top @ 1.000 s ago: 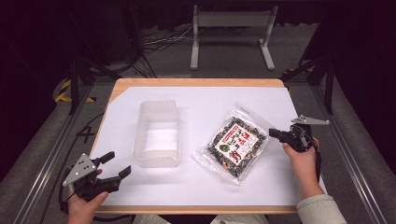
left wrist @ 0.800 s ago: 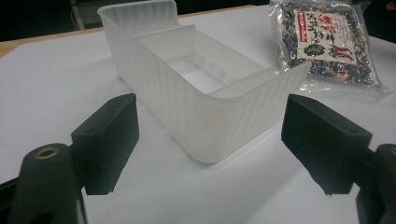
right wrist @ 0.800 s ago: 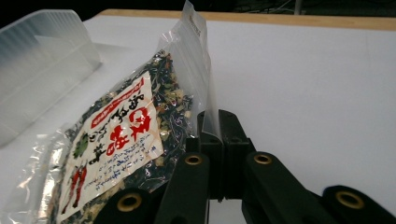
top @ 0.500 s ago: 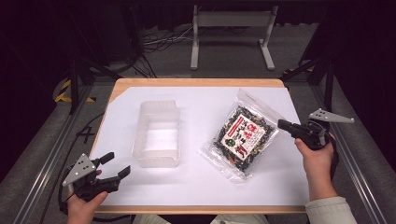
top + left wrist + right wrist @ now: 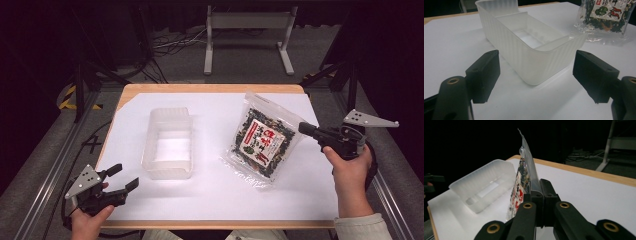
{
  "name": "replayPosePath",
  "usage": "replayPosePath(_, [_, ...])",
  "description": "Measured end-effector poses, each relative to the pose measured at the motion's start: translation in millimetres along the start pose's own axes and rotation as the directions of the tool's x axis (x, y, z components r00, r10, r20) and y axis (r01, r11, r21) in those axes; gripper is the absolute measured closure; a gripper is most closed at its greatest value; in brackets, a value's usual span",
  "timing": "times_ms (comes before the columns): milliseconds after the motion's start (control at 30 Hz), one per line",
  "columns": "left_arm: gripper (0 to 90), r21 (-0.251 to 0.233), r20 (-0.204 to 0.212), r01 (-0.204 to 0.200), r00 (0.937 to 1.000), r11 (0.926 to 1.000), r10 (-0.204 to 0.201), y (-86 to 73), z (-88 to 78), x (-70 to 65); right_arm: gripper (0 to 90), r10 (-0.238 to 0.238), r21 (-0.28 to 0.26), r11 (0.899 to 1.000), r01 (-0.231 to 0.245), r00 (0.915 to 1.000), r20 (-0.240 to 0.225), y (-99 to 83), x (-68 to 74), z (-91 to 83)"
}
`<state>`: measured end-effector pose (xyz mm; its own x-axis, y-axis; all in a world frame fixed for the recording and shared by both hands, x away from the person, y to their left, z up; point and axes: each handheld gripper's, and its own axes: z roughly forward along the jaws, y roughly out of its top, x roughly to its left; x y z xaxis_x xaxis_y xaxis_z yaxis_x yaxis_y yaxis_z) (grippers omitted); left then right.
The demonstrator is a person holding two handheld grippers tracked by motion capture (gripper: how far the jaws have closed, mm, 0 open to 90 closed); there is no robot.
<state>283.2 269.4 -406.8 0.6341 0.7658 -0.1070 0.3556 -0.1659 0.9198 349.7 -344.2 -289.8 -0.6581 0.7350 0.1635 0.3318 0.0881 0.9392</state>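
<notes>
My right gripper point(image 5: 306, 128) is clamped on the edge of the bag point(image 5: 261, 141), pinching only the clear seal strip so the contents hang free; in the right gripper view the bag point(image 5: 522, 180) stands on edge between the closed jaws. The bag is tilted up, its lower corner resting on the white sheet point(image 5: 210, 200), right of the tub point(image 5: 168, 142). My left gripper point(image 5: 120, 176) waits released near the table's front left corner, jaws spread toward the tub point(image 5: 529, 47) with nothing between them, ready to steady it. Compared with 1 second ago, the bag has left its flat position and my right hand has risen; the left jaws have narrowed slightly; the tub is unchanged
</notes>
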Motion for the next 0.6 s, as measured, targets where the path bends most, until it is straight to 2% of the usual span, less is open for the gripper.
replayPosePath(233, [22.4,-0.003,-0.003,0.003,1.0,1.0,-0.003,0.0,-0.6,0.0,90.0,-0.048,-0.017,0.999,0.048,0.9985,-0.028,13.3,14.9,-4.8])
replayPosePath(467, [21.5,-0.012,0.001,0.013,0.9999,0.9999,-0.013,1.2,1.2,-0.8,90.0,-0.057,-0.045,0.998,0.054,0.9964,-0.063,22.0,19.8,-9.6])
replayPosePath(600, [20.0,-0.016,0.006,0.004,1.0,0.9999,-0.004,3.8,3.6,-2.5,90.0,-0.063,-0.064,0.996,0.059,0.9953,-0.074,26.5,22.1,-12.3])
